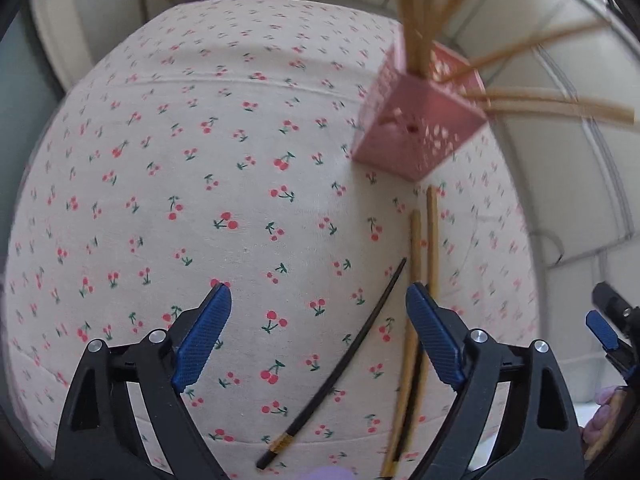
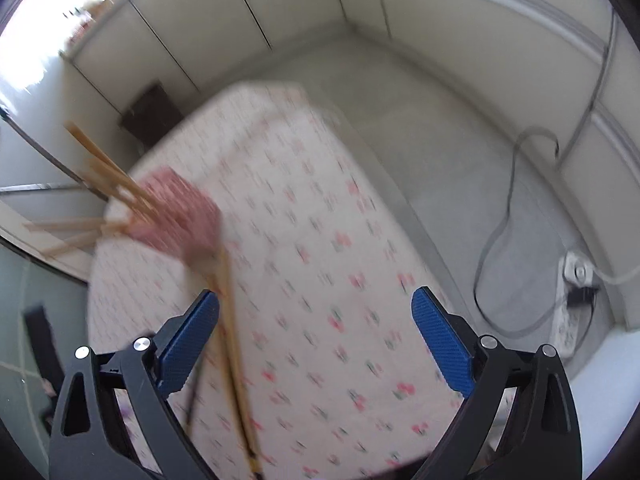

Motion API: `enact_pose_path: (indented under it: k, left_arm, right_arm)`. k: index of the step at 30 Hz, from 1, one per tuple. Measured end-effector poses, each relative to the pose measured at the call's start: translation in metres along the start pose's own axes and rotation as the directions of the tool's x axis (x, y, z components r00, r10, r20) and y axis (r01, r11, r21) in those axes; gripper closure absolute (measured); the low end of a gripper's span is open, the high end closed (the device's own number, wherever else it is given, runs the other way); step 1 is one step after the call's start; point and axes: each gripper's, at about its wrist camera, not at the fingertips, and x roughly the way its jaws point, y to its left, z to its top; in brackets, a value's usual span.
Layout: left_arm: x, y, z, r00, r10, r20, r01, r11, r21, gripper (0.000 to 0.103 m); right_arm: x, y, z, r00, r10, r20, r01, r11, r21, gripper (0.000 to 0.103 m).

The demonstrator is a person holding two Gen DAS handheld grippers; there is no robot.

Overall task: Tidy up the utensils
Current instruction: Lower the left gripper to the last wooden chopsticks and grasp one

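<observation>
A pink perforated holder [image 1: 420,128] stands at the far right of the cherry-print tablecloth [image 1: 160,160], with several wooden chopsticks fanning out of it. On the cloth in front of it lie a black chopstick with a gold band [image 1: 340,364] and wooden chopsticks [image 1: 431,240]. My left gripper [image 1: 318,294] hangs open above the cloth; the black chopstick lies between its fingers and the wooden ones run under the right finger. In the blurred right wrist view, my right gripper [image 2: 316,298] is open and empty, the wooden chopsticks [image 2: 230,320] pass its left finger, and the holder [image 2: 180,220] is beyond.
The table's right edge [image 2: 400,216] drops to a pale floor with a power strip [image 2: 576,276] and a looping cable. Panelled walls surround the table. A dark object [image 2: 150,114] stands by the far wall. A person's fingertips [image 1: 600,412] show at the lower right.
</observation>
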Motion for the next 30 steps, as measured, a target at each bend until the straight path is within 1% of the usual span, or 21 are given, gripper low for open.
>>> enact_pose_path:
  k: [1,2,3,4,6,9,12,15,17,18,19,21,23,27,28,29,30]
  left_arm:
    - [0.003,-0.005,-0.001,1.0,0.028,0.002,-0.028,0.999,0.03,0.018]
    - [0.006,-0.008,-0.002,0.999,0.049,0.001,-0.049,0.997,0.054,0.017]
    - [0.01,-0.012,-0.003,0.998,0.059,-0.007,-0.059,0.996,0.07,0.017]
    - [0.013,-0.013,-0.003,0.998,0.057,-0.014,-0.056,0.996,0.073,0.017]
    - [0.017,-0.017,-0.002,0.999,0.041,-0.022,-0.039,0.997,0.067,0.017]
    - [0.023,-0.023,0.001,0.999,0.031,-0.009,-0.03,0.998,0.061,0.017]
    - [0.03,-0.037,0.005,1.0,0.02,0.021,-0.022,0.998,0.056,0.019]
    - [0.033,-0.051,0.01,0.998,0.022,0.063,-0.026,0.998,0.059,0.03]
    - [0.037,-0.061,0.012,0.993,0.071,0.091,-0.078,0.994,0.071,0.043]
    - [0.04,-0.065,0.014,0.99,0.099,0.104,-0.106,0.992,0.068,0.045]
    - [0.043,-0.066,0.015,0.988,0.112,0.106,-0.119,0.991,0.061,0.05]
    - [0.051,-0.067,0.018,0.987,0.13,0.099,-0.134,0.99,0.036,0.052]
    - [0.054,-0.067,0.019,0.987,0.123,0.099,-0.126,0.992,0.024,0.053]
    - [0.057,-0.073,0.023,0.988,0.116,0.099,-0.12,0.992,0.041,0.059]
    - [0.059,-0.078,0.023,0.989,0.113,0.093,-0.118,0.992,0.05,0.064]
    - [0.063,-0.08,0.022,0.99,0.119,0.071,-0.124,0.99,0.064,0.069]
    - [0.064,-0.085,0.019,0.986,0.141,0.087,-0.149,0.984,0.094,0.071]
  right_arm:
    - [0.01,-0.007,-0.005,0.999,0.011,-0.052,-0.009,0.999,0.036,0.009]
    - [0.018,-0.011,-0.008,0.995,0.043,-0.094,-0.036,0.997,0.066,0.009]
    - [0.025,-0.015,-0.009,0.986,0.093,-0.136,-0.08,0.992,0.102,0.009]
    - [0.028,-0.019,-0.01,0.981,0.117,-0.157,-0.096,0.986,0.138,0.009]
    - [0.024,-0.023,-0.009,0.982,0.128,-0.141,-0.105,0.981,0.162,0.009]
    - [0.014,-0.022,-0.007,0.987,0.118,-0.112,-0.101,0.983,0.155,0.009]
    - [0.01,-0.024,-0.011,0.98,0.156,-0.126,-0.132,0.975,0.181,0.009]
    - [0.011,-0.025,-0.006,0.976,0.176,-0.128,-0.149,0.969,0.195,0.009]
    - [0.009,-0.026,-0.004,0.978,0.171,-0.119,-0.146,0.971,0.19,0.009]
    - [0.007,-0.027,-0.003,0.98,0.167,-0.11,-0.144,0.971,0.193,0.009]
    - [0.006,-0.029,-0.003,0.98,0.169,-0.107,-0.146,0.969,0.198,0.009]
    - [0.006,-0.032,-0.002,0.977,0.183,-0.109,-0.157,0.964,0.215,0.009]
    - [0.007,-0.034,-0.002,0.972,0.203,-0.118,-0.172,0.958,0.231,0.009]
    - [0.007,-0.031,-0.002,0.968,0.215,-0.127,-0.182,0.956,0.229,0.009]
    - [0.007,-0.031,-0.002,0.968,0.215,-0.128,-0.182,0.957,0.227,0.009]
    - [0.007,-0.031,-0.002,0.968,0.215,-0.128,-0.182,0.957,0.227,0.009]
    - [0.007,-0.031,-0.002,0.969,0.213,-0.127,-0.18,0.957,0.229,0.009]
